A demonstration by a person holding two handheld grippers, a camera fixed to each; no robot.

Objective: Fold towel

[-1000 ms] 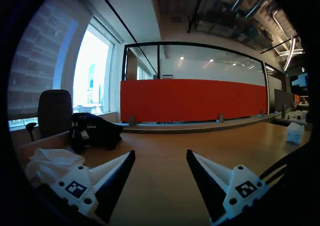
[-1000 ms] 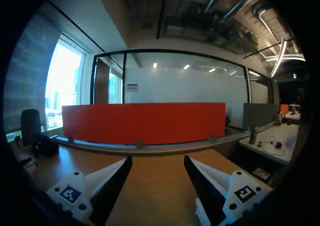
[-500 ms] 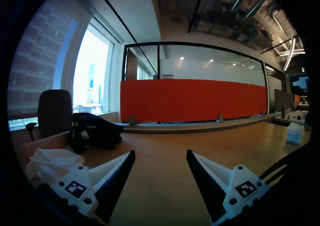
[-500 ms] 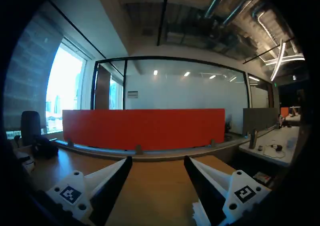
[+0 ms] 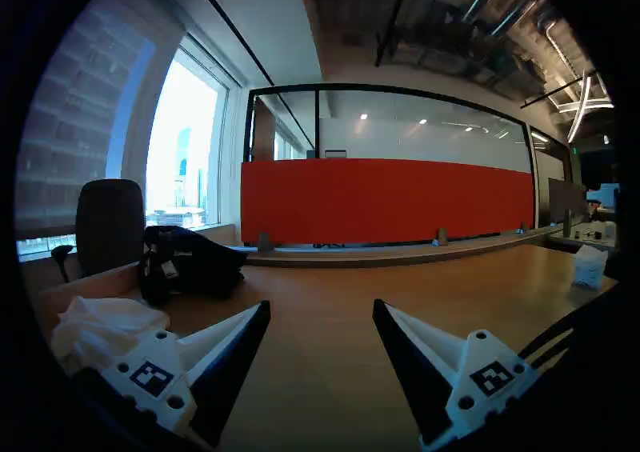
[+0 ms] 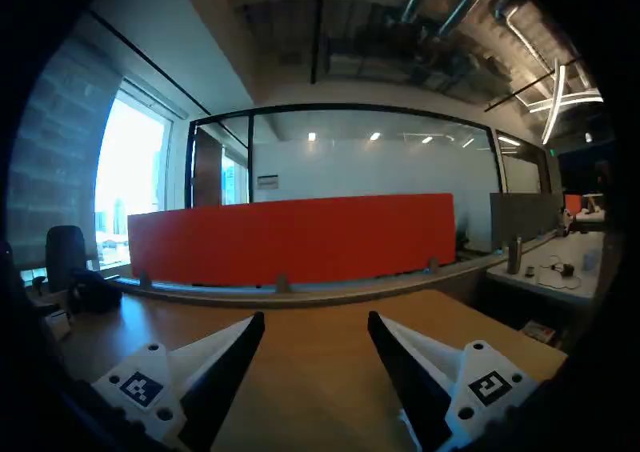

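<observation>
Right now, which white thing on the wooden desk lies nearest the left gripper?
The crumpled white cloth at lower left; the small white bundle sits farther off at right.

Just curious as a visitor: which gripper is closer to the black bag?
Left. The black bag sits just beyond the left gripper, to its left; from the right gripper it looks small and far left.

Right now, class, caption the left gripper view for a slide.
Open hand-held gripper over wooden desk, crumpled white towel at left.
</observation>
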